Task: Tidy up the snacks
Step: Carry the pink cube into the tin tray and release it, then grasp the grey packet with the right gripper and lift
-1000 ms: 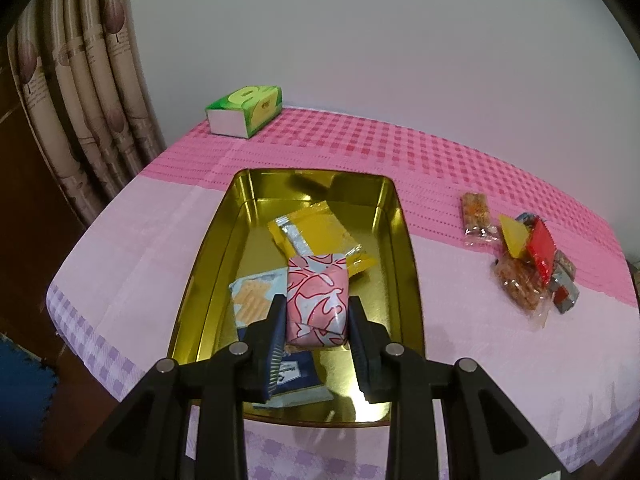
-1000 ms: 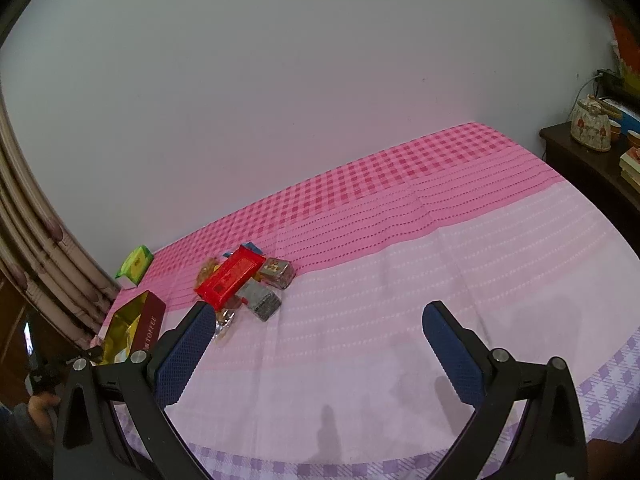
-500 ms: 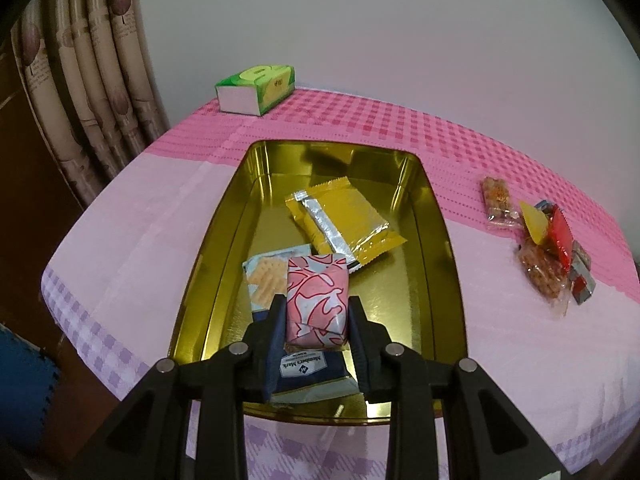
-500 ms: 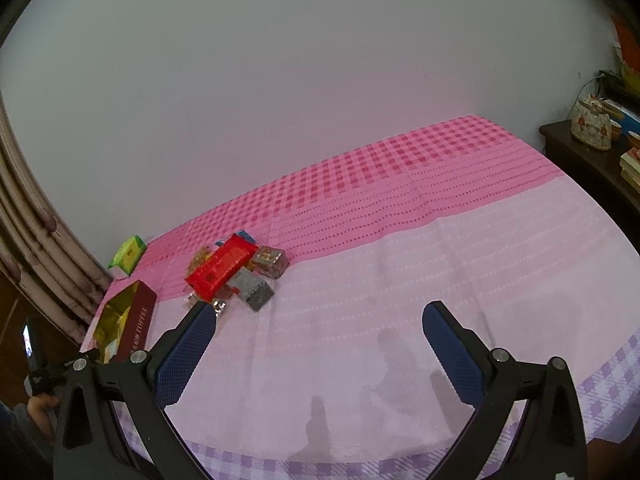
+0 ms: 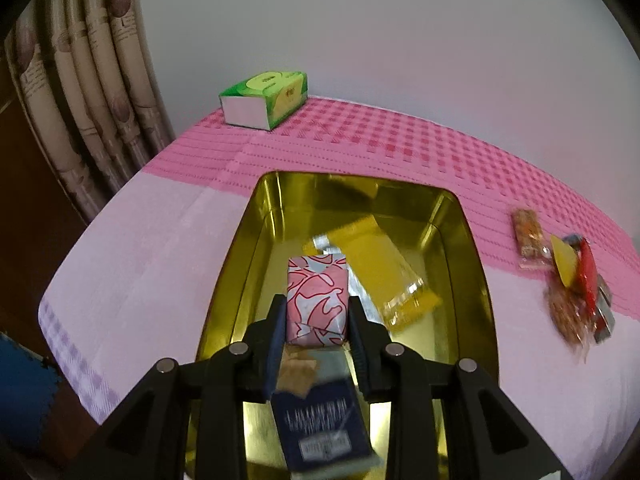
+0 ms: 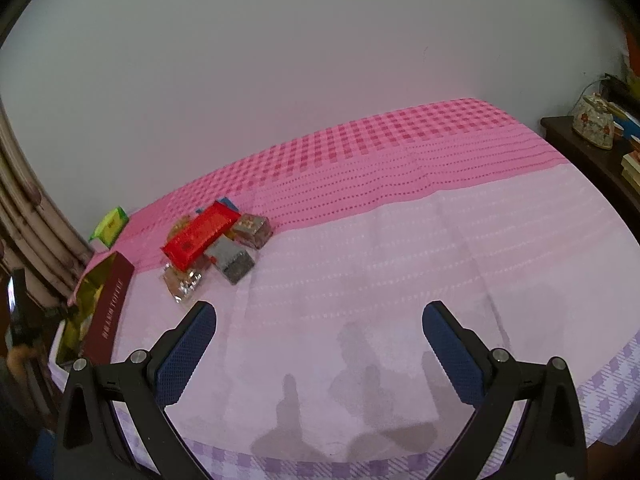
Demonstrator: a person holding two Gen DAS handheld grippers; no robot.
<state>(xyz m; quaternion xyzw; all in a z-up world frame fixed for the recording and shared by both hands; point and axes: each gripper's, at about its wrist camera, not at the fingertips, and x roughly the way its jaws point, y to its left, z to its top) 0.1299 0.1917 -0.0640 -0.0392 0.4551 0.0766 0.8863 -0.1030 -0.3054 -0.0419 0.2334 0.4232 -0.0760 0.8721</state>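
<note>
Progress over the last second: carried the pink-and-white patterned snack packet (image 5: 317,300) forward and lower over the gold tin (image 5: 472,264), left tool (image 5: 316,322) clamped on the packet's two sides throughout, grip unchanged. Ended above the tin's floor, over the middle, with the yellow foil wrapper (image 5: 384,268) just beyond and to the right and the dark blue packet (image 5: 324,424) beneath the tool, nearer the camera; blurred both, so could not tell whether the held packet touched either. Came closer to the tin's far wall than a second before, with the green tissue box (image 5: 266,98) larger at the desk's back edge. Meant, as a judgement, that delivery was nearly done and only the release remained. On the other side, dipped slightly toward the pink tablecloth (image 6: 400,248), right tool (image 6: 316,340) spread wide and holding nothing, the pile of remaining snacks (image 6: 216,240) ahead and to its left, now a little nearer than before. Judged that pile, topped by a red bar, as the next job, several pieces left outside the tin.
</note>
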